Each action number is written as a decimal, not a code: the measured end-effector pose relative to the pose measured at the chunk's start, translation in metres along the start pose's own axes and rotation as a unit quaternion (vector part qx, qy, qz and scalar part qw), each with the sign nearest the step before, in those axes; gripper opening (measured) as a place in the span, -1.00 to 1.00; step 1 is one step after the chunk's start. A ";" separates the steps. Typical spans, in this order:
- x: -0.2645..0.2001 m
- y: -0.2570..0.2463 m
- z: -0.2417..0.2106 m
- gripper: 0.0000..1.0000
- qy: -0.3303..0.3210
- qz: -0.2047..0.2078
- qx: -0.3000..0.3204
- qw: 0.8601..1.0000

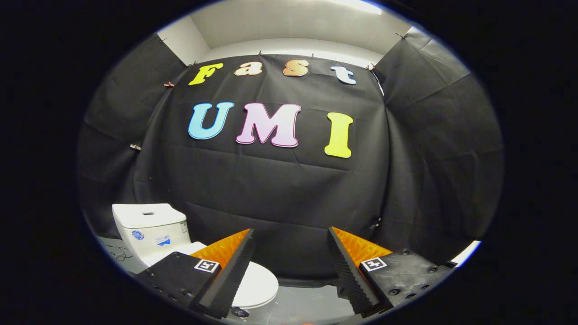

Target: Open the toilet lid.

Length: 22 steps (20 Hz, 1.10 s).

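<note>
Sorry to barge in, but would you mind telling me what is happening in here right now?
A person is holding a handheld gripper in a black-walled booth, about to open a toilet lid. The fingers are spread open with nothing between them, raised above the floor. The white toilet sits low, partly behind the left finger, with its tank beyond. The lid is down and the gripper has not touched it yet.

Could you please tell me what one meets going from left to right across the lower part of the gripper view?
Toilet tank → closed toilet lid → open tongs with nothing between them, their right finger last.
</note>
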<state>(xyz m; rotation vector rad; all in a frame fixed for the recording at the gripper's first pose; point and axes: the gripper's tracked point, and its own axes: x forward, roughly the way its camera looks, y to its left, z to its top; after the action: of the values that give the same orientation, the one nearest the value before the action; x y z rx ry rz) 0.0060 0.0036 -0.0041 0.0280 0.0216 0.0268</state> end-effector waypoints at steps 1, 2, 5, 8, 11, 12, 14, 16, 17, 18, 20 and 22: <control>0.002 0.000 -0.001 0.95 0.002 0.001 0.003 1.000; 0.005 0.000 0.000 0.95 -0.002 0.003 0.004 1.000; 0.016 0.000 -0.002 0.96 0.010 0.005 0.015 1.000; 0.030 0.010 -0.010 0.95 0.026 0.031 0.035 0.999; 0.038 0.009 -0.036 0.96 0.064 0.037 0.073 0.995; 0.042 0.009 -0.046 0.96 0.073 0.036 0.081 0.993; 0.045 0.011 -0.072 0.96 0.098 0.040 0.105 0.989; 0.046 0.013 -0.107 0.96 0.139 0.035 0.138 0.980; 0.048 0.013 -0.125 0.97 0.159 0.029 0.157 0.974; 0.050 0.013 -0.145 0.96 0.184 0.022 0.173 0.967; 0.047 0.020 -0.181 0.97 0.235 0.015 0.210 0.949; 0.041 0.033 -0.217 0.97 0.287 0.021 0.255 0.923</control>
<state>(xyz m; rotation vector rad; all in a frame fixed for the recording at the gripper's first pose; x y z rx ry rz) 0.0413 0.0435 -0.2207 0.5436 0.6176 0.0712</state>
